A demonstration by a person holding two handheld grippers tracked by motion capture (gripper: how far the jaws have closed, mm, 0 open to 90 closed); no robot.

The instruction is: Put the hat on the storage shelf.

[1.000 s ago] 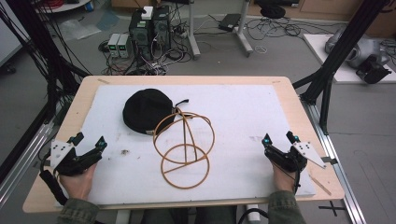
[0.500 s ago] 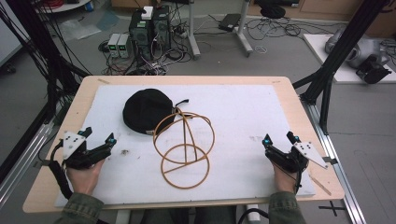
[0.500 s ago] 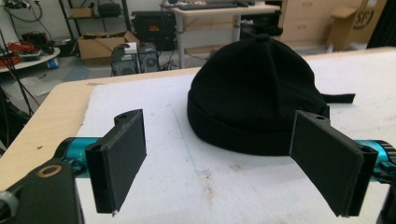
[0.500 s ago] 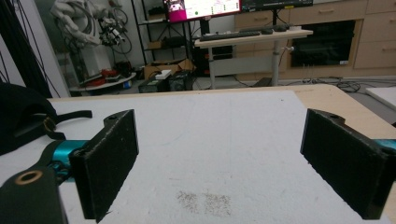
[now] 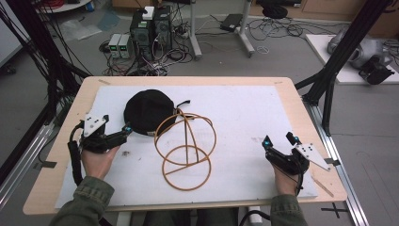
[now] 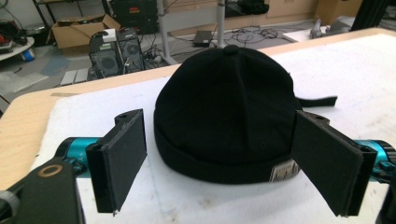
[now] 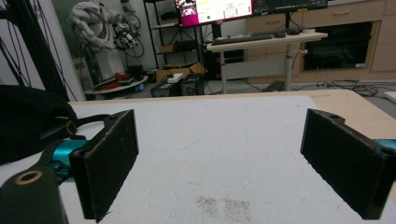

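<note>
Both my grippers, left gripper (image 5: 126, 129) and right gripper (image 5: 280, 139), gape empty; nothing's moved yet: hat (image 6: 226, 109) lies ungrabbed beside the wire stand (image 5: 186, 146).

Robotics lab, computer towers (image 5: 149, 29) on floor, tangled cables (image 5: 263, 26), monitor (image 7: 214, 10)

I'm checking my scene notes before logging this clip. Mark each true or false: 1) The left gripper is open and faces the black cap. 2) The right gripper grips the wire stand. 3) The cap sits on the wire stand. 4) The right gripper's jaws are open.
1) True: the left gripper is open, jaws apart before the black cap.
2) False: the right gripper is empty, apart from the wire stand.
3) False: the cap lies on the white mat beside it.
4) True.
</note>
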